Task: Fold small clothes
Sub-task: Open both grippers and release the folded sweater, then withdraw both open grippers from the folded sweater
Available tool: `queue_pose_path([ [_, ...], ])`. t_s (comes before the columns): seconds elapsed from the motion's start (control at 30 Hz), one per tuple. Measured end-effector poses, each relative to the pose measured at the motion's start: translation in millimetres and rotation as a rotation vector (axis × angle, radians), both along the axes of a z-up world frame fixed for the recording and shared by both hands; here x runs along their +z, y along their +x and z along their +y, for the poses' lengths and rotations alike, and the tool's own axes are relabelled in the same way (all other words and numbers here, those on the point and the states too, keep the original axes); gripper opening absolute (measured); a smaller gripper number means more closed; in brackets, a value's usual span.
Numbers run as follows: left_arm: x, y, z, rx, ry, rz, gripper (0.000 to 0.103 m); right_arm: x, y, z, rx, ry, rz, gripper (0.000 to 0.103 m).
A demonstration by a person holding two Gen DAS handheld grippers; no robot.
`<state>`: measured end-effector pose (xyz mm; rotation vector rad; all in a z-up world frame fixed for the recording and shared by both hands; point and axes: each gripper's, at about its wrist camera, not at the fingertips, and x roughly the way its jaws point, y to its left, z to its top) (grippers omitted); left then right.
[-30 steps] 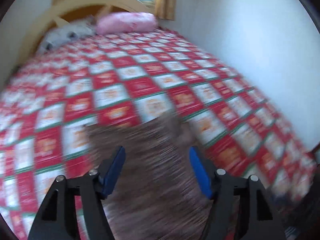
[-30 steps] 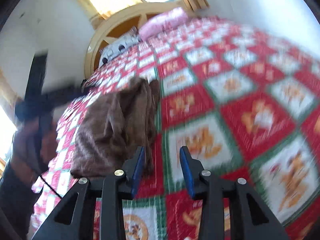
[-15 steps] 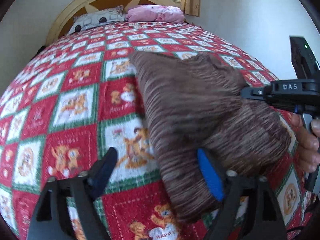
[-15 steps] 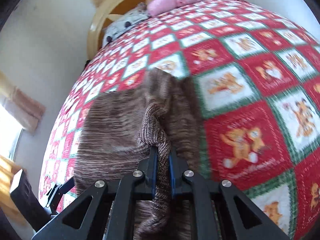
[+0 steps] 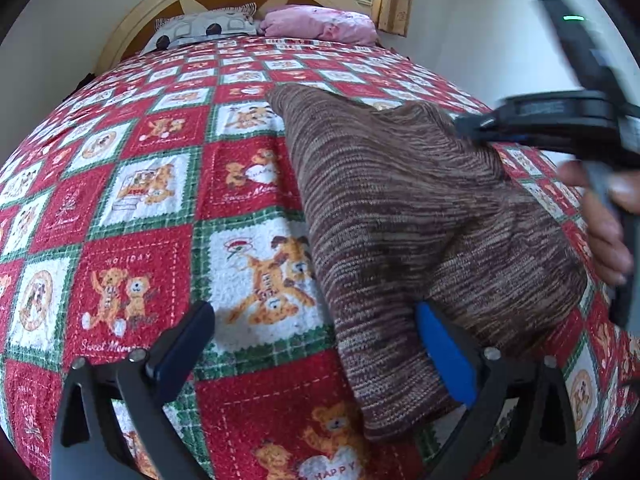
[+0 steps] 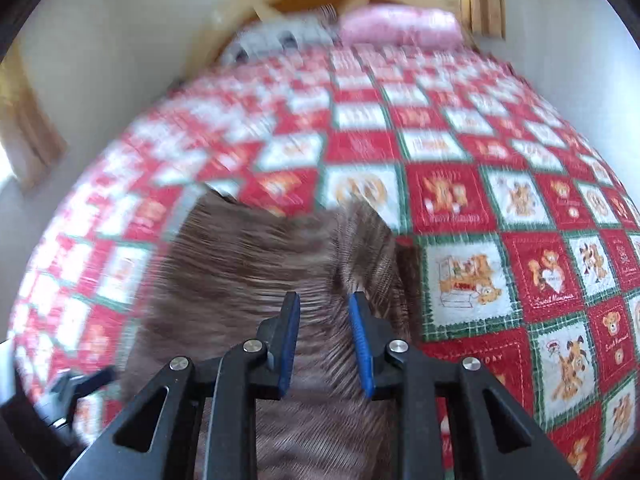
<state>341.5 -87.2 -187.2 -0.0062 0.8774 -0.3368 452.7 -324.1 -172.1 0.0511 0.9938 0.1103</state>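
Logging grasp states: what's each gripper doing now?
Left gripper: open, empty, beside the brown striped knit garment.
Right gripper: open, empty, over it.

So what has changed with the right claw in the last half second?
The right claw has let go of the brown garment: it was shut on a fold, now it is open above it. The left claw stays open, and the garment stays on the bed.
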Motion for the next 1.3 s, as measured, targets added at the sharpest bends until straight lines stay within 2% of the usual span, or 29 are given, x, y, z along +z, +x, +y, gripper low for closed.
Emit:
queue_pose_path([
  [0.07,0.5,-3.4,0.8,-0.014,-0.01,-0.006,0.103,-16.5,17.5,-13.1,-0.055,-0.019,0.055,0.026],
  [0.1,0.4,-5.3,1.1,-0.032,-0.02,-0.005,0.103,-18.5,18.9,-25.0,-0.1,-0.04,0.045,0.026],
  [0.2,0.6,-7.0,1.4,-0.045,-0.029,-0.008,0.103,-9.8,0.0,-42.8,-0.112,0.009,0.016,0.027],
  [0.27,0.5,-6.8,1.7,-0.052,-0.039,-0.004,0.103,1.5,-19.7,-45.6,-0.094,0.044,-0.022,0.027],
  [0.37,0.9,-7.2,3.4,-0.054,-0.056,-0.002,0.103,18.8,-62.5,-53.3,-0.045,0.197,-0.057,0.029],
  [0.5,1.2,-6.2,3.7,-0.054,-0.059,-0.001,0.103,26.4,-111.9,-37.7,0.063,0.241,-0.07,0.029],
  [0.53,1.1,-6.1,3.8,-0.054,-0.059,-0.001,0.103,22.4,-119.2,-32.9,0.087,0.244,-0.049,0.029],
  [0.6,1.1,-6.5,2.9,-0.054,-0.055,-0.002,0.103,7.0,-128.3,-25.2,0.088,0.17,0.017,0.029],
  [0.63,1.1,-6.7,2.5,-0.054,-0.053,-0.002,0.103,-0.3,-133.5,-24.3,0.078,0.141,0.035,0.015],
  [0.67,1.0,-6.7,2.5,-0.053,-0.051,-0.002,0.103,-2.6,-138.9,-25.4,0.081,0.14,0.033,0.008],
  [0.8,1.6,-9.8,2.2,-0.054,-0.042,-0.008,0.103,1.6,-159.0,-38.4,0.049,0.171,0.028,0.003],
  [0.97,1.2,-9.9,2.0,-0.063,-0.042,-0.004,0.103,-18.8,-164.2,-52.8,0.021,0.111,0.098,0.0],
  [1.03,1.4,-10.2,1.8,-0.064,-0.039,-0.006,0.103,-12.6,-165.4,-61.0,0.0,0.128,0.069,0.0],
  [1.1,1.5,-10.2,2.5,-0.062,-0.042,-0.007,0.103,4.6,-167.0,-68.1,-0.037,0.135,-0.016,0.0],
  [1.13,1.3,-10.0,1.8,-0.061,-0.043,-0.006,0.103,13.7,-163.9,-70.6,-0.047,0.157,-0.051,0.006],
  [1.17,1.4,-10.1,1.9,-0.061,-0.043,-0.006,0.103,21.0,-158.7,-70.6,-0.053,0.168,-0.069,0.033],
  [1.2,1.3,-9.7,1.8,-0.061,-0.044,-0.007,0.103,27.0,-151.7,-68.4,-0.047,0.18,-0.079,0.051],
  [1.23,1.4,-9.7,1.6,-0.06,-0.044,-0.006,0.103,35.0,-143.5,-63.1,-0.028,0.211,-0.116,0.066],
  [1.3,1.7,-10.0,1.3,-0.059,-0.043,-0.009,0.103,40.7,-127.0,-48.7,0.002,0.19,-0.144,0.065],
])
